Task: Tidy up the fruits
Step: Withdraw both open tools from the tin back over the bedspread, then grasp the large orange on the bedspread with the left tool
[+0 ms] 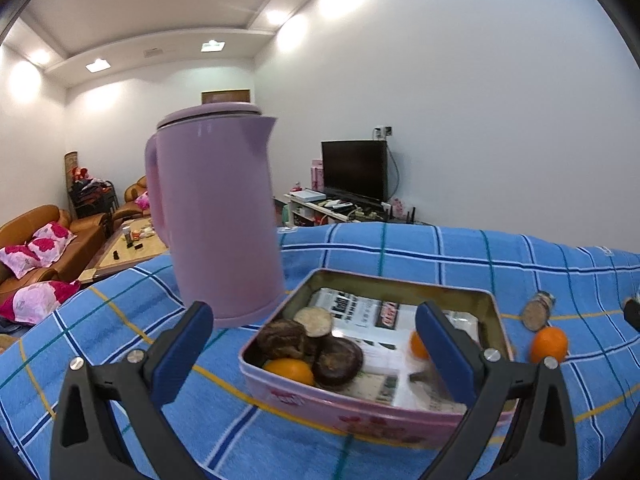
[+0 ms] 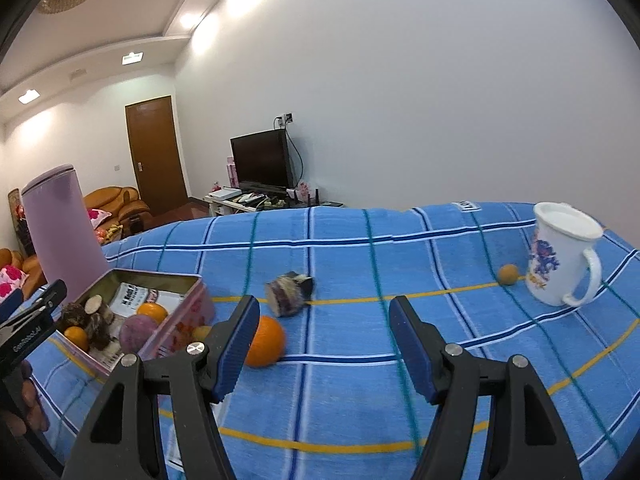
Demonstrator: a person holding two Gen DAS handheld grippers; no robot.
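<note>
A white-walled living room with tan sofas, a brown door and a dark television on a low stand lies behind a surface covered by a blue plaid cloth [image 2: 340,380] with white, navy, green and yellow lines. On the left of the cloth sits a shallow rectangular pink tin [image 1: 360,412] with a flowered outer wall and a dull gold inside; it is lined with printed paper and already holds two oranges, several brown rough-skinned round fruits and, in the right wrist view, a purplish round fruit [image 2: 138,334]. A tall lilac plastic kettle [image 1: 218,216] with its lid on stands just beyond the tin's far left corner. The left gripper [image 1: 316,354] hangs wide open and empty over the tin's near edge. The right gripper [image 2: 322,348] is also parted and empty, aimed at open cloth right of the tin. The loose round orange [image 2: 265,341] lies on the cloth just right of the tin, half hidden behind the right gripper's left finger; a brown fuzzy cut fruit [image 2: 289,293] lies farther back, and a small tan ball-like fruit [image 2: 508,274] rests near a white ceramic mug [image 2: 562,254] with a blue print at the far right, whose contents cannot be seen. The step in hand is probably fetching the orange: the right gripper should shift left until the fruit sits centred between the pads, come down low, and close gently, since the round skin may roll on the soft cloth.
</note>
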